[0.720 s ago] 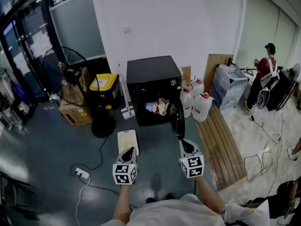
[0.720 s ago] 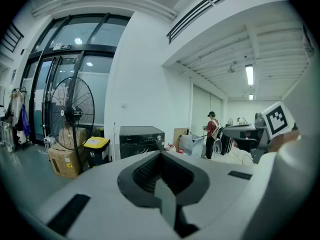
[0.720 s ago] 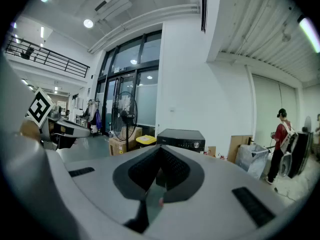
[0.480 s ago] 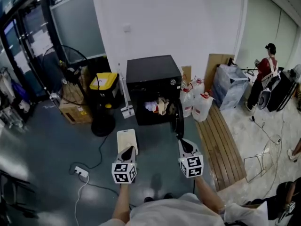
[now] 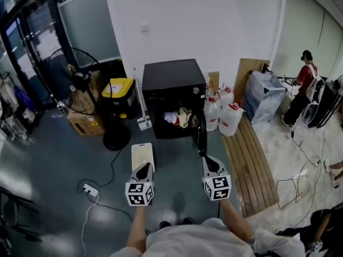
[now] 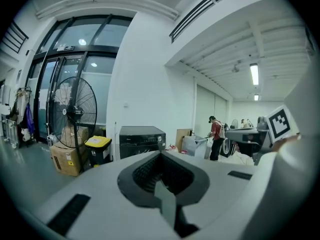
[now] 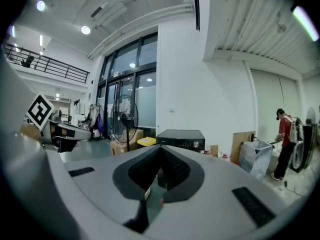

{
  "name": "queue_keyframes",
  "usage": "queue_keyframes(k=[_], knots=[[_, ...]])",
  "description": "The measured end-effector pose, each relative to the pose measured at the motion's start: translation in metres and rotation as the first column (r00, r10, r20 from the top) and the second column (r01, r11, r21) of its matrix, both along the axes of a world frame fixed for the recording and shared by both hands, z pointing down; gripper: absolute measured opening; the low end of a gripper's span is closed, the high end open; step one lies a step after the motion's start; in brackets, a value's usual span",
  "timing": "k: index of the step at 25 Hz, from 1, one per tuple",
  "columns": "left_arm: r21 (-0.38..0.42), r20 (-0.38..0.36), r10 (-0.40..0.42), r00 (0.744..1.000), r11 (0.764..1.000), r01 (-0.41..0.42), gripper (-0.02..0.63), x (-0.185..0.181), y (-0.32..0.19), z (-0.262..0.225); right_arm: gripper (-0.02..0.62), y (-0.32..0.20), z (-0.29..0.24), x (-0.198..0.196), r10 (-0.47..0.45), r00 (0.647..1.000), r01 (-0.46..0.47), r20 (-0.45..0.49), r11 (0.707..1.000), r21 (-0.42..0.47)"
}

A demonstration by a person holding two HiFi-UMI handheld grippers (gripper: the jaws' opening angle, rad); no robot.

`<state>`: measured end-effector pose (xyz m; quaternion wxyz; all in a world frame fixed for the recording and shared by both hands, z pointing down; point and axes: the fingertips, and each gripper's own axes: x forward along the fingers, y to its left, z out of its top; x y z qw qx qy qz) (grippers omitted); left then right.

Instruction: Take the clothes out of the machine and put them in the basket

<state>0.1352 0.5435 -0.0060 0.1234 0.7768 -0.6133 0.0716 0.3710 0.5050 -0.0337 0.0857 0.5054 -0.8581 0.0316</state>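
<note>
Our left tongs (image 5: 143,168) and right tongs (image 5: 207,160) are both pressed together with nothing between them, as each gripper view shows the dark ribbed pads meeting at the tip. We hold them out in front of us on nearly straight forearms, side by side and apart from each other. They tip just a little below level, their marker cubes face up, and both point towards the black box-shaped front-loading machine (image 5: 170,82) that stands on the grey floor against the white wall. Just beyond the left tongs, on the floor ahead of the machine's left front corner, lies the pale rectangular basket (image 5: 140,153). We see nothing in it, though its near end is hidden behind the tongs. Ahead of the right tongs the machine's dark round door (image 5: 201,135) hangs swung open to the right. Inside the opening sits the bundle of light-coloured clothes (image 5: 178,118), well apart from both tongs. We judge the task to be at its very start: the door is already open, but no garment is gripped and none is out, so every piece has yet to be pulled out and dropped into the basket.
</note>
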Motion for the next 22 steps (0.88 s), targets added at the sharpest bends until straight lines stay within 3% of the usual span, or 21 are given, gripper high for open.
queue_keyframes(k=[12, 22], knots=[[-0.022, 0.031, -0.038, 0.999, 0.999, 0.039, 0.018, 0.015, -0.028, 0.013, 0.025, -0.031, 0.011, 0.027, -0.01, 1.0, 0.009, -0.012, 1.0, -0.014], [-0.018, 0.043, -0.027, 0.999, 0.999, 0.028, 0.018, 0.012, -0.059, 0.018, 0.025, -0.064, 0.018, 0.018, -0.016, 0.999, 0.016, -0.04, 1.0, -0.005]])
